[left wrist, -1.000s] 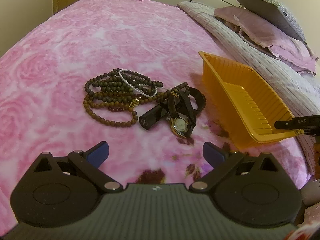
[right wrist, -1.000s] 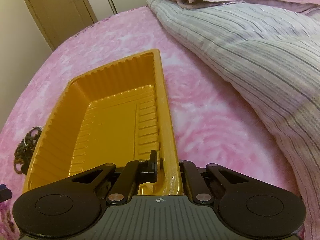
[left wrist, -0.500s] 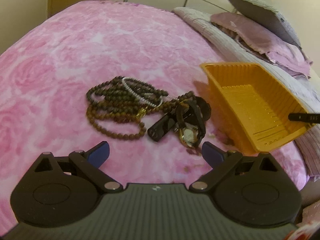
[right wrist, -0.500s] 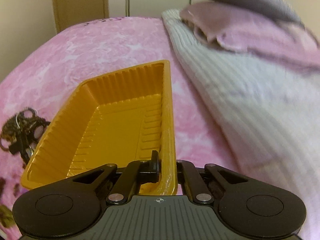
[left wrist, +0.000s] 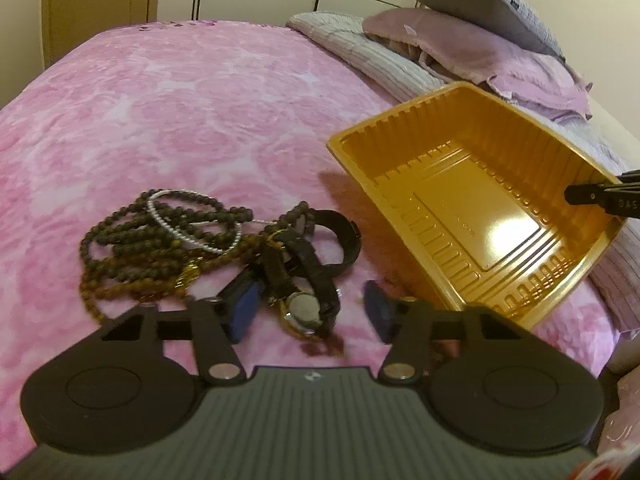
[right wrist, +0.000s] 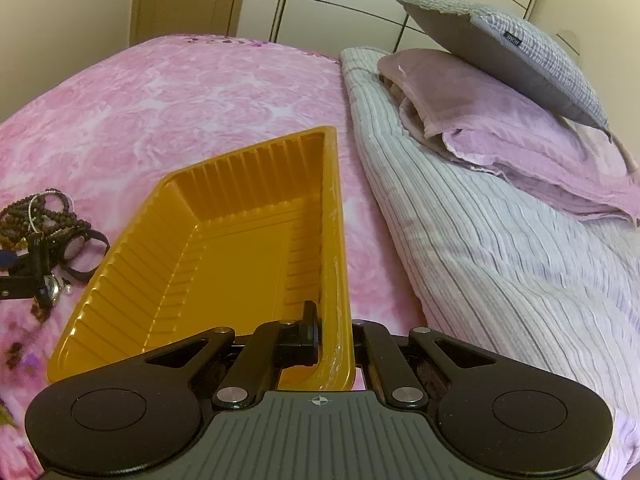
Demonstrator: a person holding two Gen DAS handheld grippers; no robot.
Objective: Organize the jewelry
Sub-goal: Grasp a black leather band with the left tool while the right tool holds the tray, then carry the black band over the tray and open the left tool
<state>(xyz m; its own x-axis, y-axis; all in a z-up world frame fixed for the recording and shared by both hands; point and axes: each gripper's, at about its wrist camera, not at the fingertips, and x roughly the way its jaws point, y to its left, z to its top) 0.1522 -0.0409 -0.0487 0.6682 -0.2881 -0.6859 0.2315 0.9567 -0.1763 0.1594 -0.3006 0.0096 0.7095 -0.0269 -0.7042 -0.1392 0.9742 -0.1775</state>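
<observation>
Pink rose-patterned bedspread (left wrist: 192,92) covers the bed; a striped grey quilt (right wrist: 500,264), mauve pillow (right wrist: 500,120) and grey cushion (right wrist: 512,52) lie along its right side. The cushion's small dark label carries writing too small to read. The jewelry pile (left wrist: 208,248), beads tangled with watches, rests left of the yellow tray (left wrist: 472,208); individual strands cannot be separated. The left gripper (left wrist: 312,316) is closing around a watch (left wrist: 306,308), blue pads not yet pressing it. The right gripper (right wrist: 334,336) is clamped on the tray's near wall, one finger hidden behind it; the tray sits tilted.
</observation>
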